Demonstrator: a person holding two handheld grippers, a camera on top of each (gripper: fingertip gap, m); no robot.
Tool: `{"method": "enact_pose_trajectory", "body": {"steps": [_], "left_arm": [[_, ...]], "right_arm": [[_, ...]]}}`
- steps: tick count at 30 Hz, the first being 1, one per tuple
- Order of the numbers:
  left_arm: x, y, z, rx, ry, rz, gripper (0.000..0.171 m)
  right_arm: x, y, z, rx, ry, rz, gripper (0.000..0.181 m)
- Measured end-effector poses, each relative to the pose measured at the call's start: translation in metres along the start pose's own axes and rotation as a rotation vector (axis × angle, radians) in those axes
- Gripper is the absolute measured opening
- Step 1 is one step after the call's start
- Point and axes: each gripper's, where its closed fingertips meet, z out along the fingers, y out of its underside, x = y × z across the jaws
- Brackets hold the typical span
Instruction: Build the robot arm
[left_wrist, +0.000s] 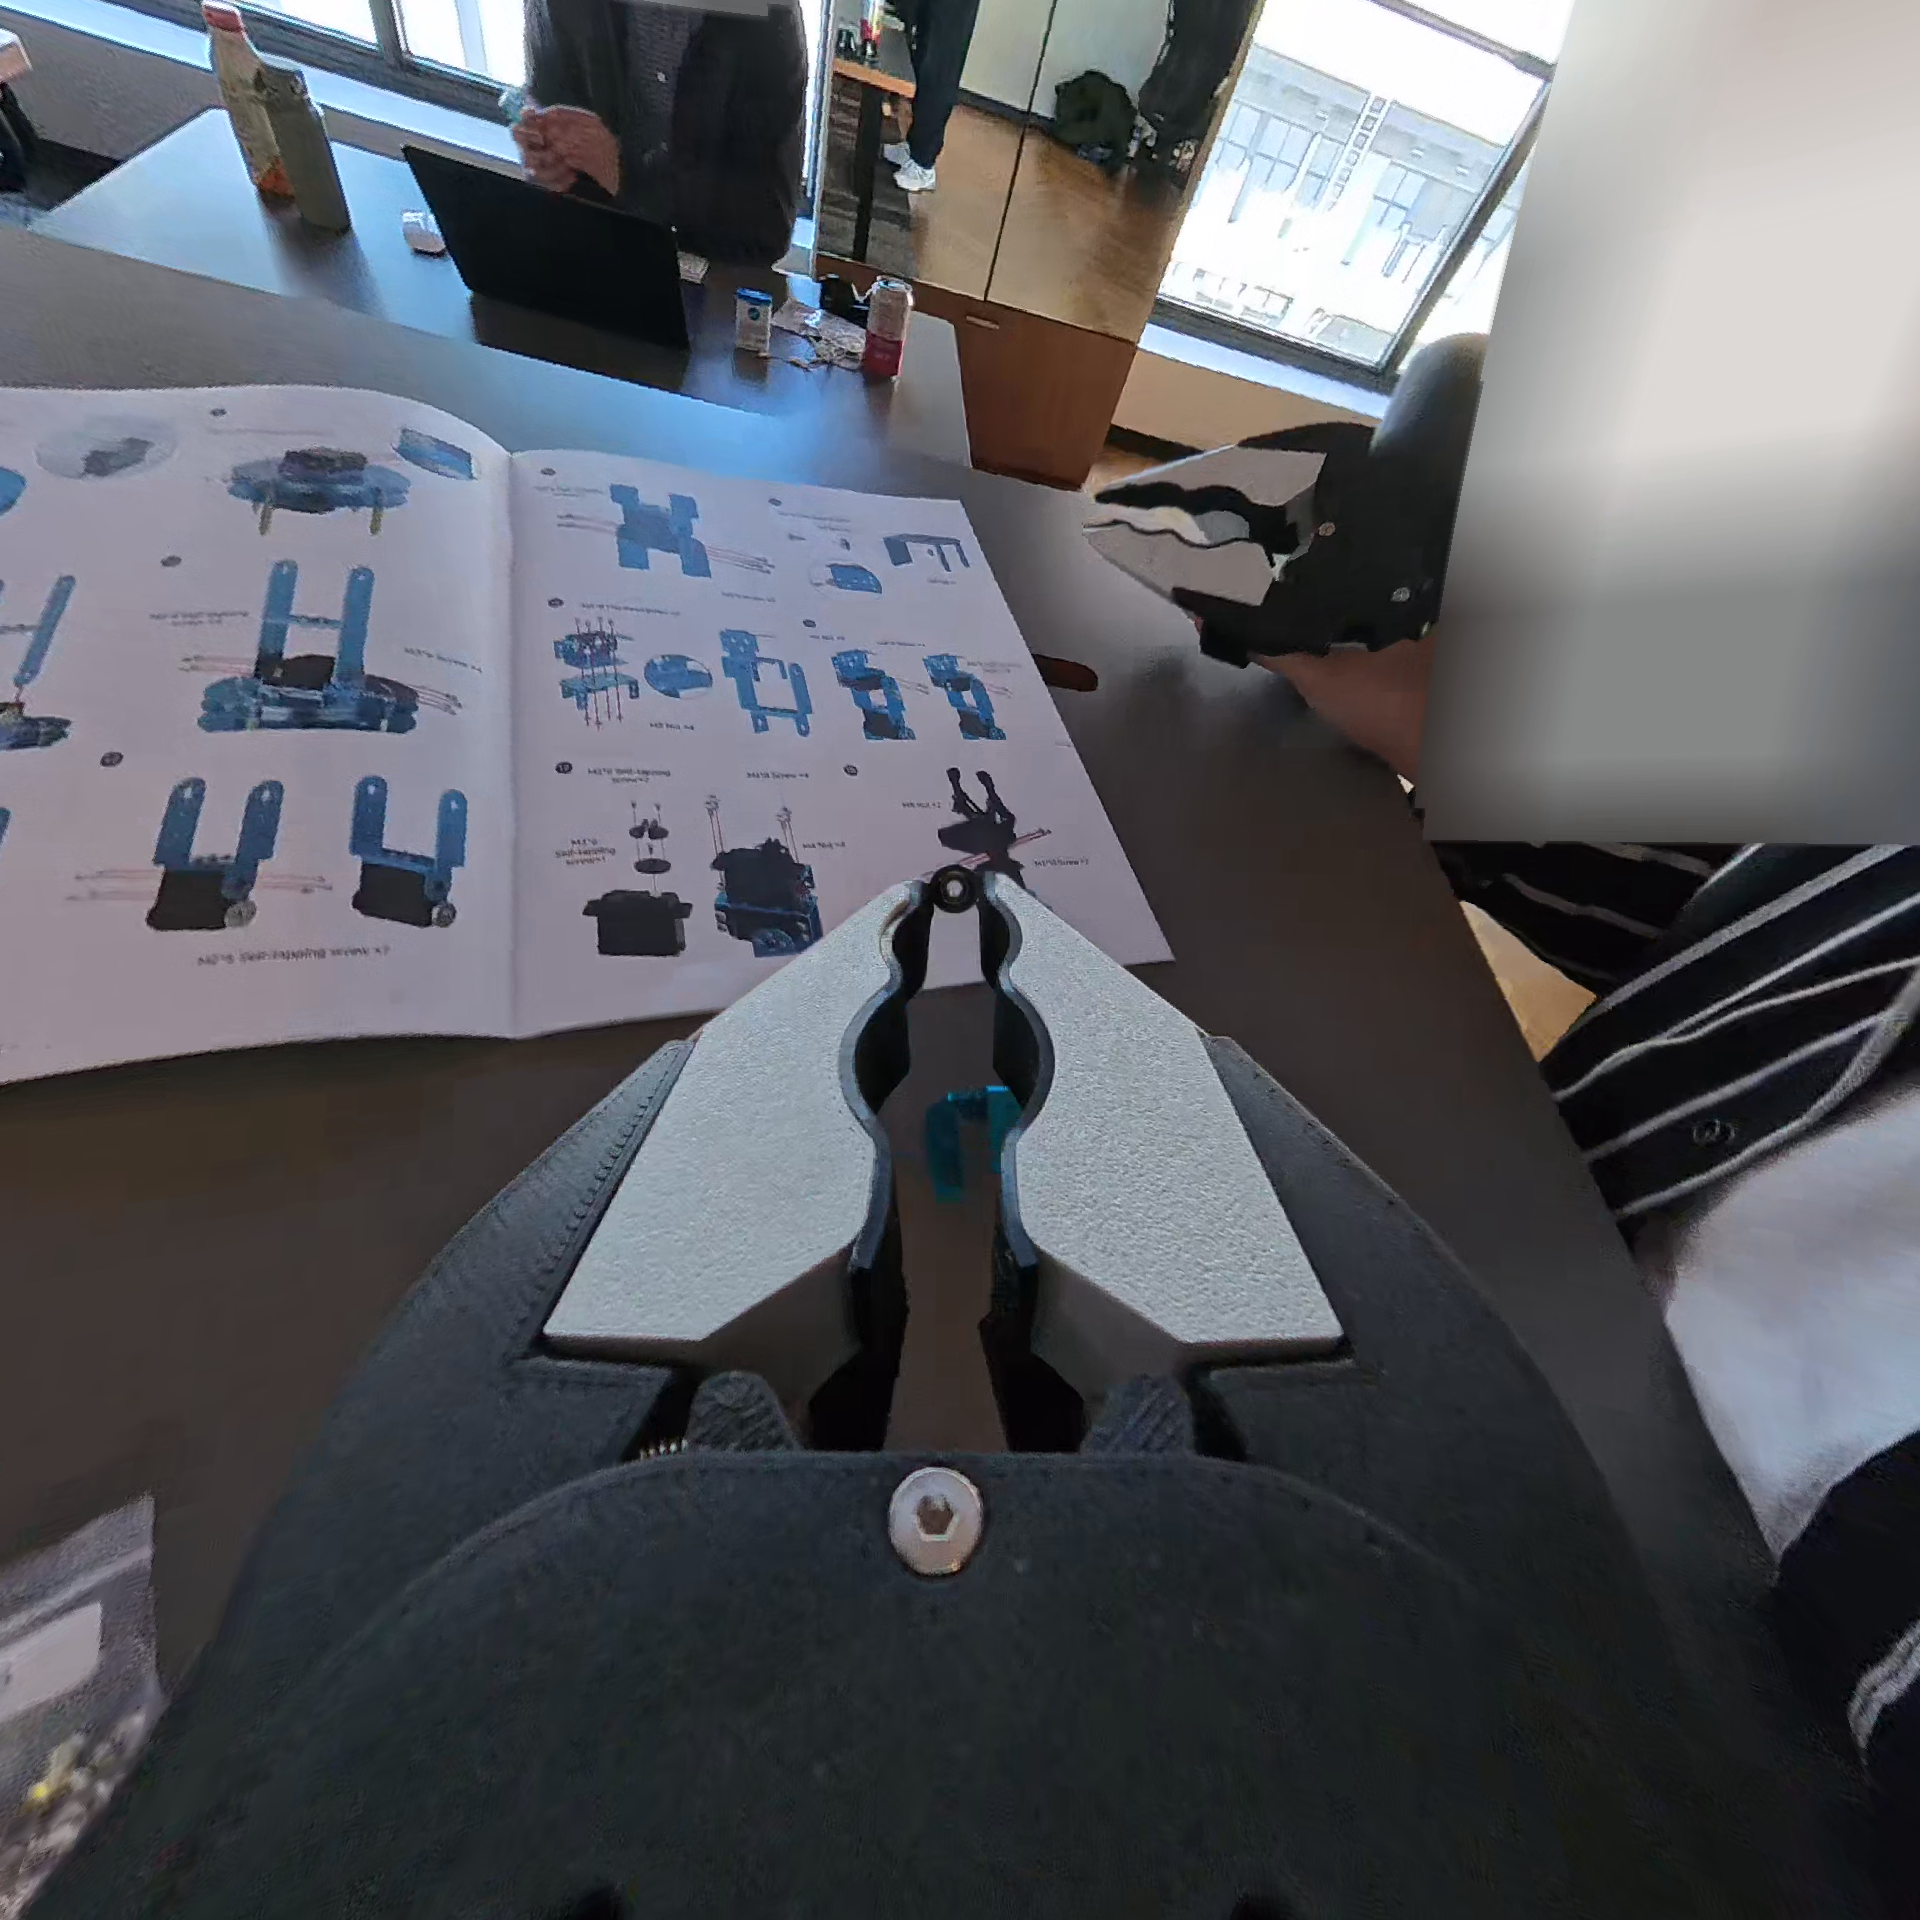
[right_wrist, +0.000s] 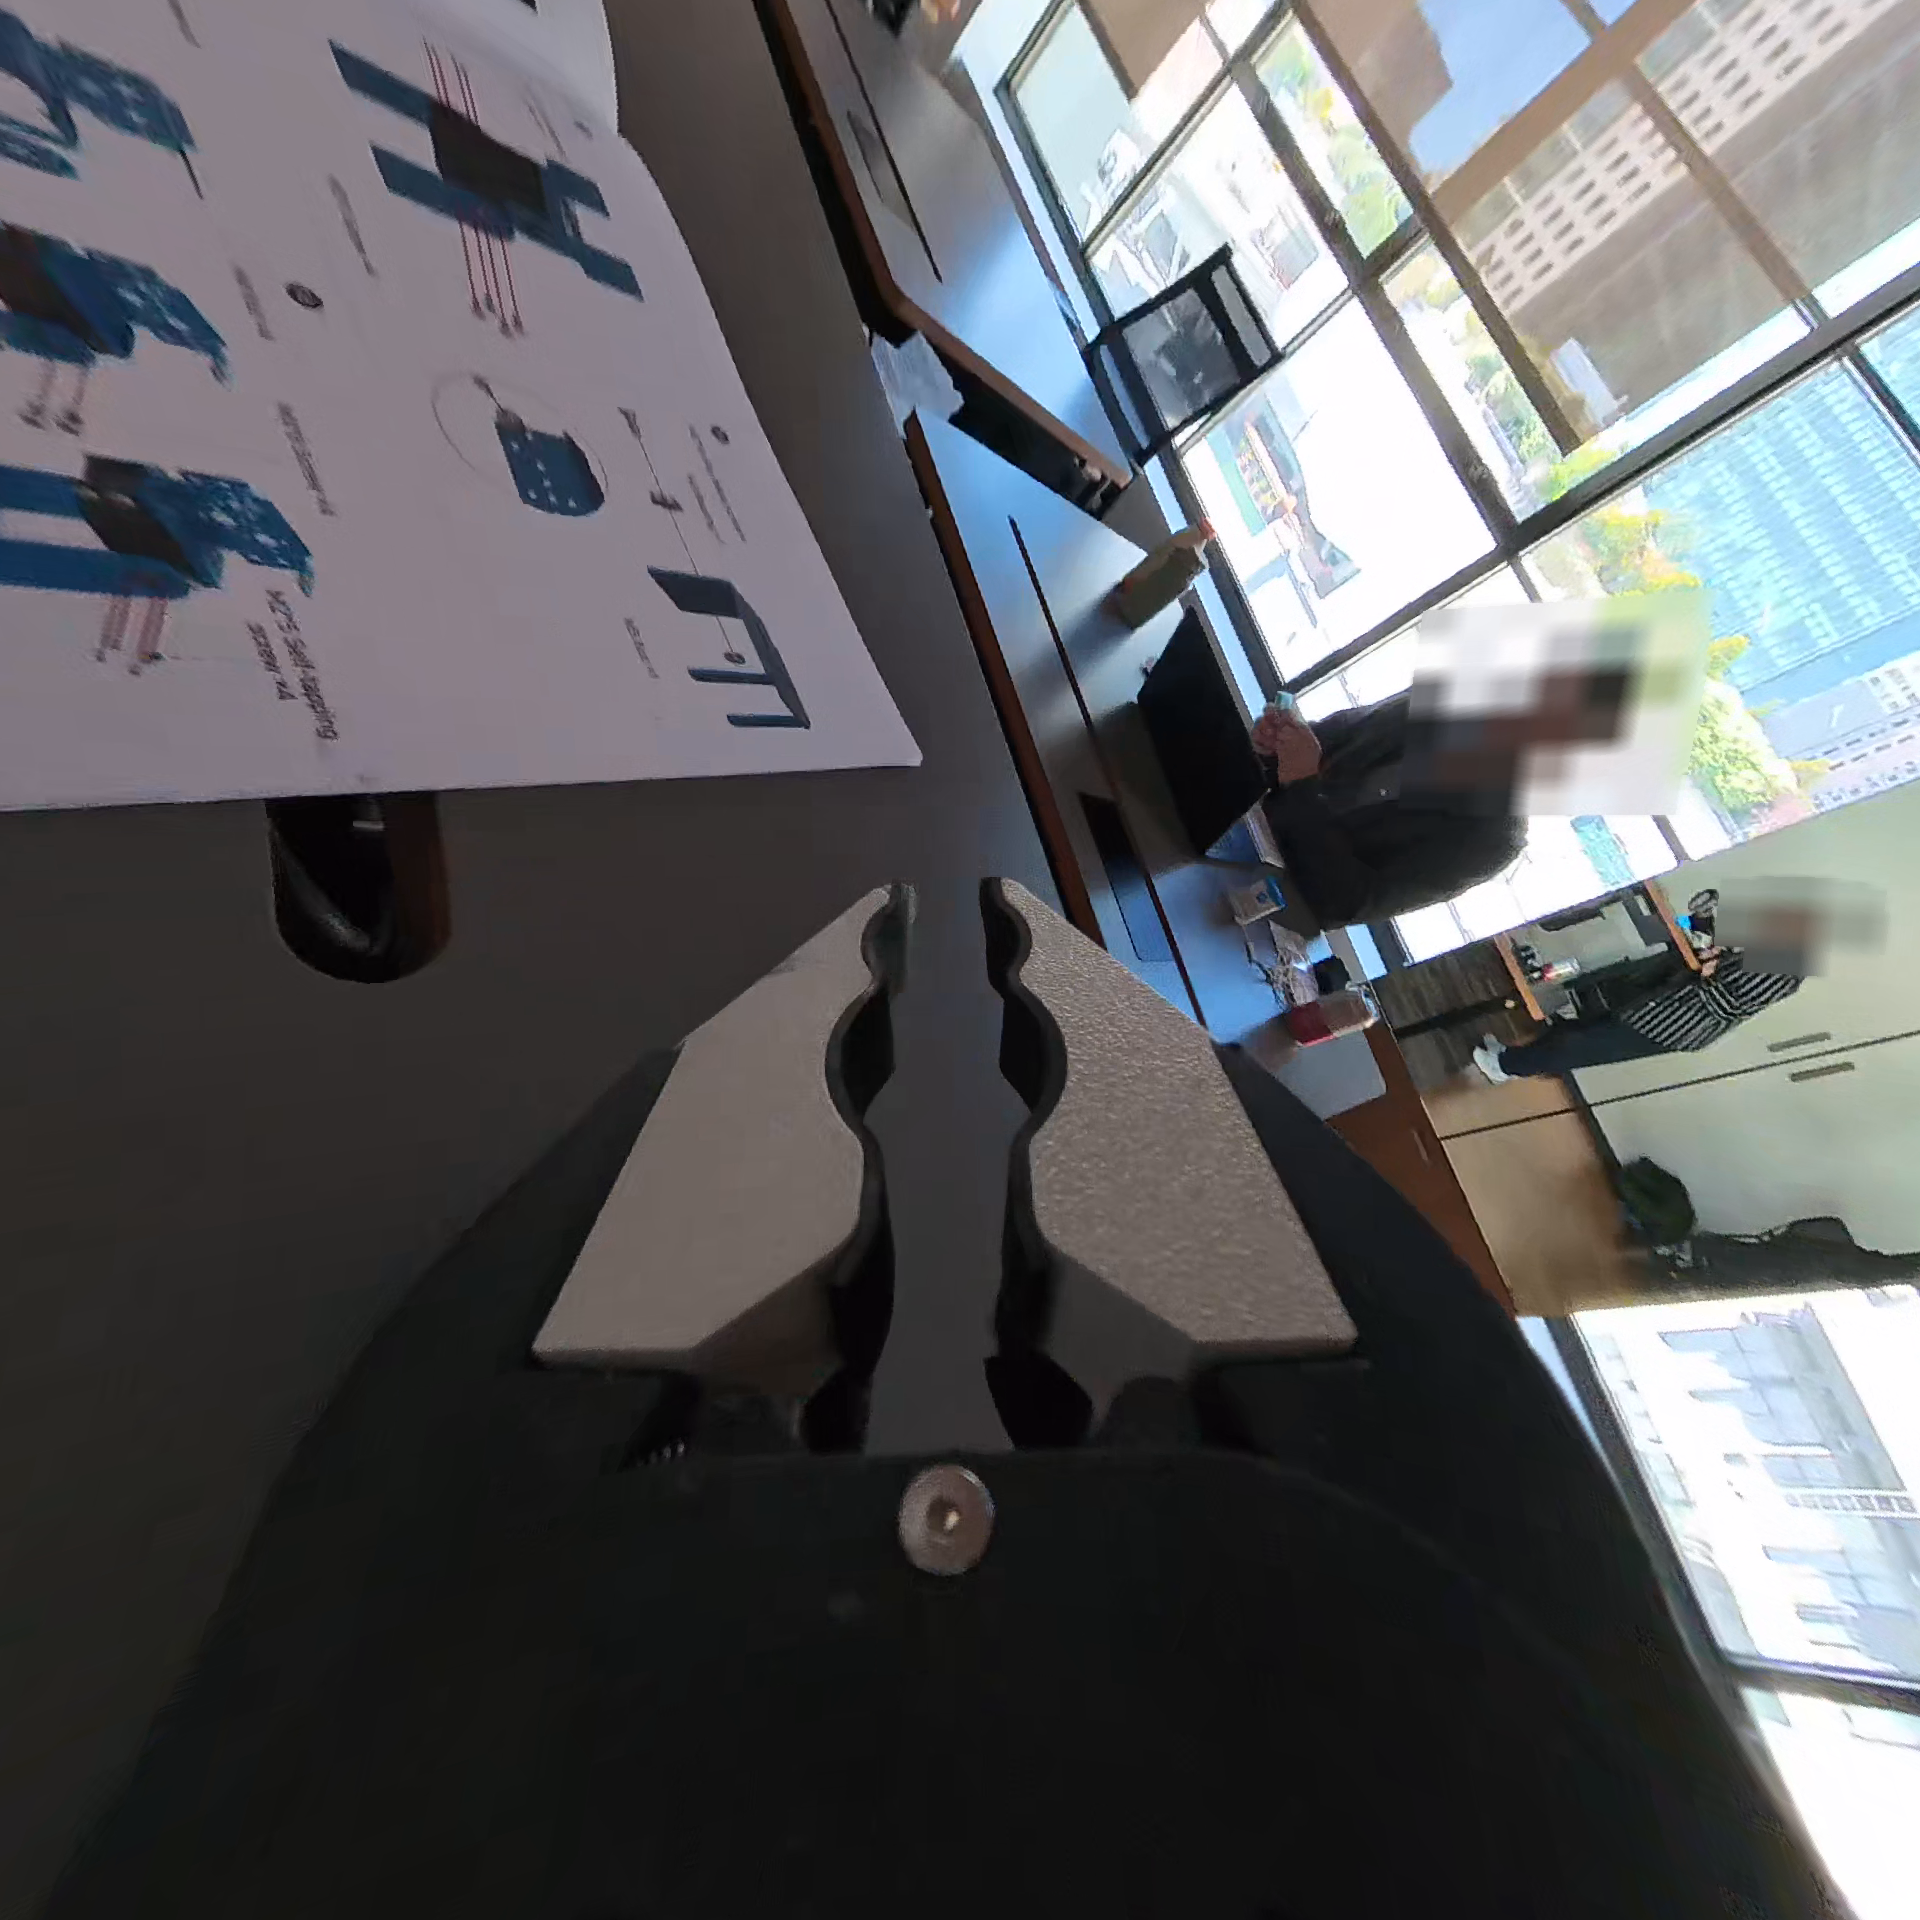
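Left gripper (left_wrist: 954, 891) fingers pinch a small black ring-shaped nut (left_wrist: 953, 890) at their tips, above the open white instruction booklet (left_wrist: 436, 727); small blue bracket (left_wrist: 966, 1138) lies below on the dark worktop (left_wrist: 1247, 935). Right gripper (right_wrist: 945, 902) fingers narrowly apart, empty, tilted near the booklet's edge.

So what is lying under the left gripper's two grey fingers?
Under the left gripper, a small blue metal bracket lies on the dark table. The right grey finger covers its right side.

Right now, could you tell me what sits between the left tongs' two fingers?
A small black ring is pinched at the left tongs' tips; a blue bracket lies on the table below the gap. Left wrist view shows it.
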Motion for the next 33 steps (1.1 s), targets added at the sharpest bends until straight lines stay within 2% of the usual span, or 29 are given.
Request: {"method": "enact_pose_trajectory", "body": {"steps": [5,21,24,33], "left_arm": [[-0.011,0.002,0.011,-0.048,0.019,0.017,0.008],[-0.012,-0.005,0.004,-0.024,0.044,0.008,0.008],[-0.007,-0.005,0.003,-0.027,0.082,0.029,0.008],[0.020,-0.024,-0.012,0.065,0.178,0.146,0.008]], "right_arm": [[-0.001,0.007,0.008,-0.049,-0.002,-0.053,0.017],[-0.005,0.009,0.009,-0.064,0.007,-0.105,0.013],[-0.005,0.010,0.010,-0.065,0.008,-0.113,0.012],[-0.006,0.009,0.010,-0.064,0.011,-0.125,0.010]]}}
